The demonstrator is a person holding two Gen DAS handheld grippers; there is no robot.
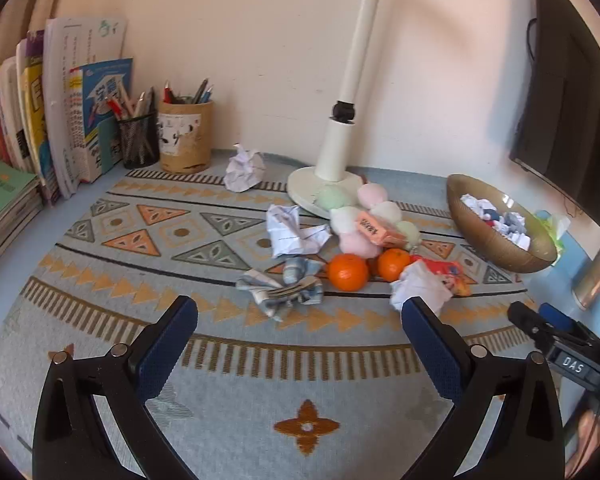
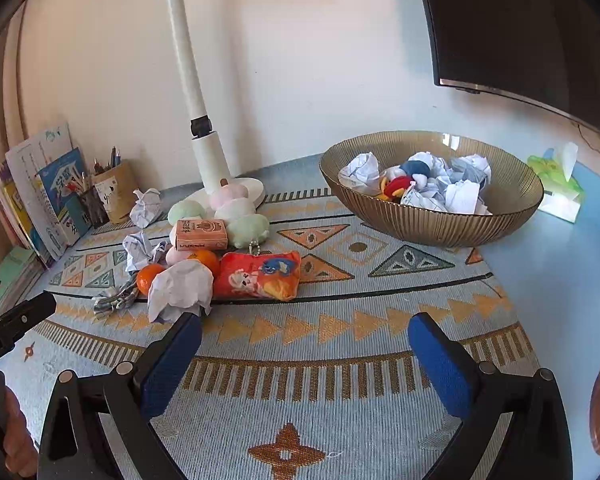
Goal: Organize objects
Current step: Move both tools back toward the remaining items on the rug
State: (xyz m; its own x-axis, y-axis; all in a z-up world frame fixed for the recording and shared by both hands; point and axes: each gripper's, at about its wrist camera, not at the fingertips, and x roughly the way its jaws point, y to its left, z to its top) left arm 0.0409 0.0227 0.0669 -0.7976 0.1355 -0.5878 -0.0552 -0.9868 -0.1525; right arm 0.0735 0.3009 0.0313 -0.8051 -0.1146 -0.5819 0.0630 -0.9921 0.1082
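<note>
A pile lies on the patterned mat: two oranges (image 1: 348, 272) (image 2: 150, 278), crumpled paper balls (image 1: 294, 230) (image 2: 182, 286), a checked cloth (image 1: 284, 288), pastel plush balls (image 1: 352, 220) (image 2: 248, 228), an orange box (image 2: 201, 234) and a red snack-print pouch (image 2: 258, 275). A ribbed brown bowl (image 2: 432, 220) (image 1: 496, 246) at the right holds crumpled papers and a small toy. My left gripper (image 1: 300, 308) is open and empty, just short of the cloth. My right gripper (image 2: 306, 326) is open and empty, in front of the pouch.
A white lamp (image 1: 332, 160) (image 2: 208, 160) stands behind the pile. Books (image 1: 60, 120) and two pen holders (image 1: 184, 136) line the back left. A monitor (image 2: 520, 28) hangs at the right, and a green tissue pack (image 2: 558, 188) lies beside the bowl.
</note>
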